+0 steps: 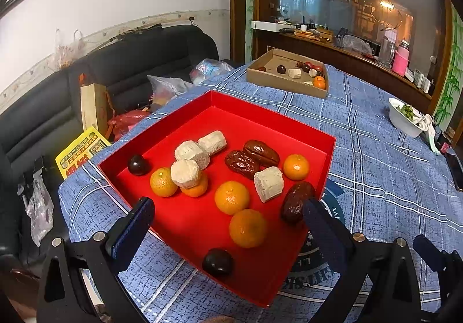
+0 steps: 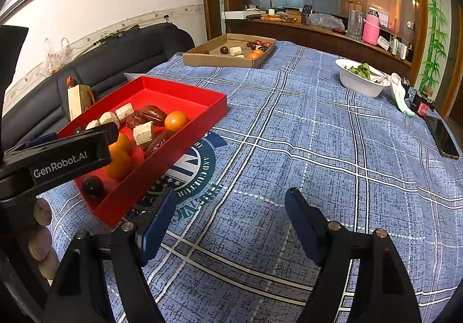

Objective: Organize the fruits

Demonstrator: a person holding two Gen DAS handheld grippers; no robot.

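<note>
The left gripper (image 1: 228, 210) hovers, jaws wide, over the red tray (image 1: 272, 117), likely choosing a mandarin (image 1: 231, 197); right gripper (image 2: 231, 204) waits wide, empty.

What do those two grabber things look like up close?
Each hand-held gripper has a black plastic frame with triangle cut-outs and round silver bolts. The fingers carry dark blue pads. The left hand-held gripper shows white "GenRobot.AI" lettering on its black side, seen from the right wrist view. The right hand-held gripper looks the same. No cables or sleeves show.
</note>
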